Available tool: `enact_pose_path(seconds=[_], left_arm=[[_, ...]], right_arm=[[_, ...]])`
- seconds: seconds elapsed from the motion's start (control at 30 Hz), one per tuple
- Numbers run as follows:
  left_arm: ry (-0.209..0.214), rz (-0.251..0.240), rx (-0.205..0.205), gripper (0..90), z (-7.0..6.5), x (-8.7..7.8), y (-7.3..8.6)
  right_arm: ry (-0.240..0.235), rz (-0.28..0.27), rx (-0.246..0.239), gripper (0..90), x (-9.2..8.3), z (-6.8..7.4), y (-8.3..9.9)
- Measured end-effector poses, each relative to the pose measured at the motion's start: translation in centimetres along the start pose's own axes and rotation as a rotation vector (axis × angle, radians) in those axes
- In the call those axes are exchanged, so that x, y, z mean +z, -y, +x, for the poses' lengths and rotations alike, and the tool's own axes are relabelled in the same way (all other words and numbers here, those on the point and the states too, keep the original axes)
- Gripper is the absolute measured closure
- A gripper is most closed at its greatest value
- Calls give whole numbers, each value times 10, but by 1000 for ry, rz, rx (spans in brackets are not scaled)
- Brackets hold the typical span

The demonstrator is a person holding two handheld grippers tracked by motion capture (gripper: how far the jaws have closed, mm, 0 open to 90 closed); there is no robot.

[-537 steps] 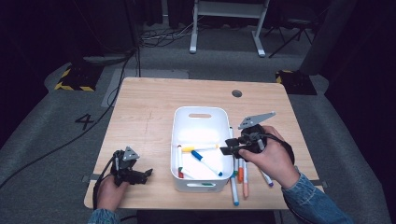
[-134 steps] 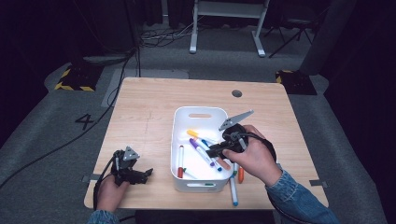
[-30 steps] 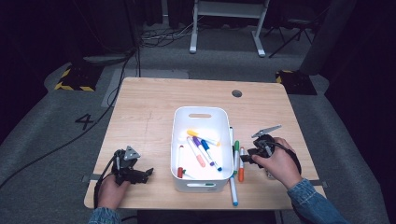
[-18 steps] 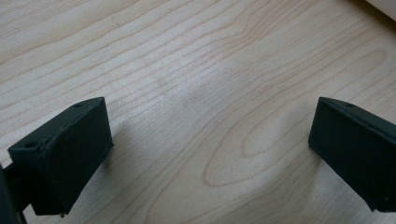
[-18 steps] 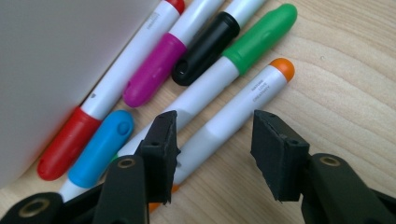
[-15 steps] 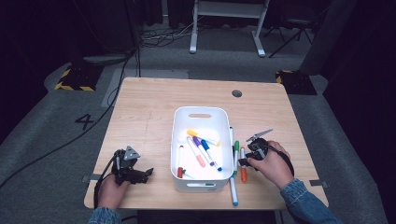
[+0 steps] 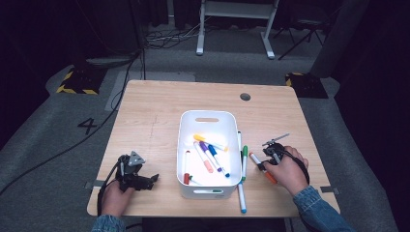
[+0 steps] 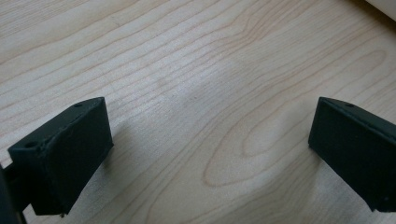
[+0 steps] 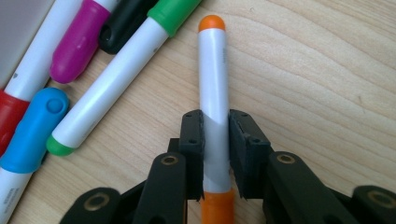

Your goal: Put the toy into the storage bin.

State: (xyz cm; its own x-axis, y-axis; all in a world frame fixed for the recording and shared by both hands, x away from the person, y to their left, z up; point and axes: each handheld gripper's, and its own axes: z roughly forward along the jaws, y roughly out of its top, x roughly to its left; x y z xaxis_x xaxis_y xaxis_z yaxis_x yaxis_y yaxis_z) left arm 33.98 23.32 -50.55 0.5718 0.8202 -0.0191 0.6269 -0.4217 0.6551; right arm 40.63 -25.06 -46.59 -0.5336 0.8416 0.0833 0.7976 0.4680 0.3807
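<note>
My right gripper point(image 9: 215, 123) has just been closing and is now shut on the white barrel of an orange marker point(image 9: 213, 70), low over the table. From above, this gripper point(image 7: 267, 155) and the orange marker point(image 7: 261, 166) sit to the right of a white bin point(image 7: 209, 117) that has several markers in it. Near the table's front left corner my left gripper point(image 7: 145, 181) rests on the wood. Its jaws stand wide open point(image 8: 210, 135) with nothing between them.
A green marker point(image 7: 244, 159) and a blue-capped marker point(image 7: 241, 200) lie along the bin's right side. In the right gripper view the green marker point(image 9: 121, 70), a magenta cap point(image 9: 77, 46) and a blue cap point(image 9: 35, 130) lie just left of the held marker.
The right gripper's jaws have closed onto the orange marker, which now lies slanted, a little apart from the markers by the bin. The left hand has stayed put.
</note>
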Motion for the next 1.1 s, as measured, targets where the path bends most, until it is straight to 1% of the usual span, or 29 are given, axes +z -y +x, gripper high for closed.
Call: enact_pose_path(seconds=[0.13,0.27,0.3,0.37,0.43,0.47,0.57,0.73,0.83,0.93,1.03,1.07,1.1], left_arm=[[2,2,0,0,0,0,0],[2,2,0,0,0,0,0],[2,2,0,0,0,0,0],[2,2,1,0,0,0,0],[2,2,0,0,0,0,0],[0,0,0,0,0,0,0],[2,2,0,0,0,0,0],[0,0,0,0,0,0,0],[0,1,0,0,0,0,0],[0,1,0,0,0,0,0],[2,2,1,0,0,0,0],[0,1,0,0,0,0,0],[1,2,1,0,0,0,0]], right_arm=[[9,-1,17,768,0,0,0],[7,-6,29,769,-2,-2,1],[2,-13,24,769,-2,-3,1],[-1,-24,37,769,-6,-4,1],[-5,-38,38,768,-10,-5,0],[-15,-46,36,769,-14,-5,0],[-17,-64,34,769,-20,-6,-1],[-40,-107,37,769,-33,-5,-3],[-51,-129,25,769,-40,-3,-4],[-71,-172,2,768,-48,-1,-6],[-90,-202,-10,769,-58,4,-7],[-93,-215,-21,769,-61,5,-8],[-94,-220,-21,769,-64,7,-9]])
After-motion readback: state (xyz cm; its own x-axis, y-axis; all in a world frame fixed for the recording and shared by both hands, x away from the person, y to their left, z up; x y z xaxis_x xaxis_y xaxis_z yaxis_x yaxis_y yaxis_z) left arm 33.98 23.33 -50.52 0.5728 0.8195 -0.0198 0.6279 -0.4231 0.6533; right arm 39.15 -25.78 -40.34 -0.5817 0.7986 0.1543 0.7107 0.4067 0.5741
